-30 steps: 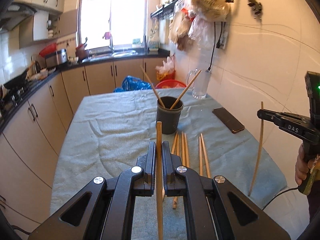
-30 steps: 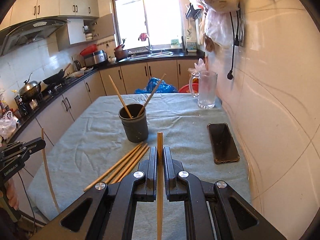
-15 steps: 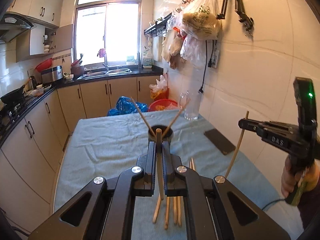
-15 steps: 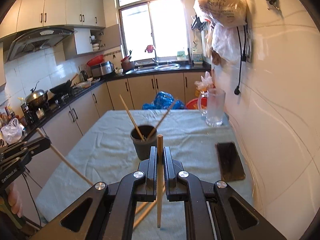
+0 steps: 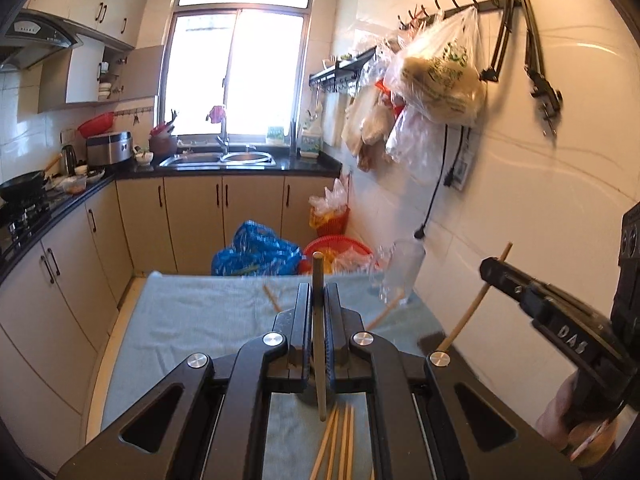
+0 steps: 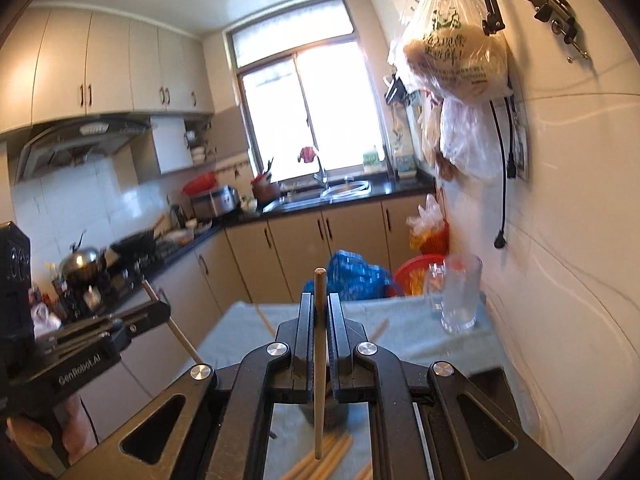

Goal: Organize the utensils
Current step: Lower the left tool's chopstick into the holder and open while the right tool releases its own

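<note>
Left gripper (image 5: 318, 300) is clamped on one chopstick (image 5: 319, 344), held roughly upright, lower tip hanging free above the table; right gripper (image 6: 319, 312) is clamped the same way on a second chopstick (image 6: 319, 364). Each tool shows in the other's camera with its stick angled through the jaws. Both are carried above the cloth-covered table (image 5: 192, 320). The dark holder cup (image 6: 326, 414) sits just under and behind the right tool, mostly hidden by the jaws; two sticks already stand in it, tops poking out either side. Loose chopsticks (image 5: 338, 440) lie flat on the cloth just in front of the cup. Glass mug (image 6: 458, 296) stands at the far right edge by the wall, well clear. My read: mid-transport, two sticks lifted and headed for the cup, more left to collect. Next move needs each lower tip lined up over the cup mouth, one hand at a time so the tools don't collide, then lower before letting go. Frames are blurred, so the exact offset to the cup can't be told
</note>
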Demonstrator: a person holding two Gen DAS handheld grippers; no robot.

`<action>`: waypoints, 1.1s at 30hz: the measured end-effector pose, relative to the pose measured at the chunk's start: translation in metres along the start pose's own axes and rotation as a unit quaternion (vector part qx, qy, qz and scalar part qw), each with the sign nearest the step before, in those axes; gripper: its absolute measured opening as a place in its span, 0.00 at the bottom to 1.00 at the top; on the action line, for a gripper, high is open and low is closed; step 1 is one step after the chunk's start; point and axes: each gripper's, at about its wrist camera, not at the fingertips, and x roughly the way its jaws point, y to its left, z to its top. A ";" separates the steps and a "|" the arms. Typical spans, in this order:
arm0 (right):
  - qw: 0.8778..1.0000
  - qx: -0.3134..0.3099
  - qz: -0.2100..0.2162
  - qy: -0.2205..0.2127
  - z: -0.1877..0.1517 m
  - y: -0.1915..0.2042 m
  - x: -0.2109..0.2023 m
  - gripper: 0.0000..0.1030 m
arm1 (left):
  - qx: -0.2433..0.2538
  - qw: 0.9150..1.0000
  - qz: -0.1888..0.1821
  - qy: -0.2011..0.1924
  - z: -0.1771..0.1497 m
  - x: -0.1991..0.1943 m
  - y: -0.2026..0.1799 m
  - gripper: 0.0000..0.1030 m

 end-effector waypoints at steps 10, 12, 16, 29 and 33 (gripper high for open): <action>0.999 0.034 -0.032 -0.024 0.007 -0.017 0.063 0.06 | 0.022 0.999 0.030 -0.007 0.022 0.068 -0.009 0.05; 0.998 0.042 -0.035 -0.009 0.000 -0.024 0.077 0.07 | 0.017 0.999 0.028 0.013 0.015 0.086 -0.005 0.05; 0.997 0.058 -0.035 0.029 -0.014 -0.038 0.100 0.07 | 0.004 0.998 0.031 0.053 -0.003 0.116 0.006 0.05; 0.995 0.073 -0.025 0.070 -0.029 -0.053 0.113 0.39 | -0.030 0.997 0.049 0.052 -0.021 0.095 0.030 0.38; 0.996 0.065 -0.026 0.061 -0.022 -0.049 0.091 0.42 | -0.036 0.997 0.052 0.044 -0.025 0.068 0.036 0.41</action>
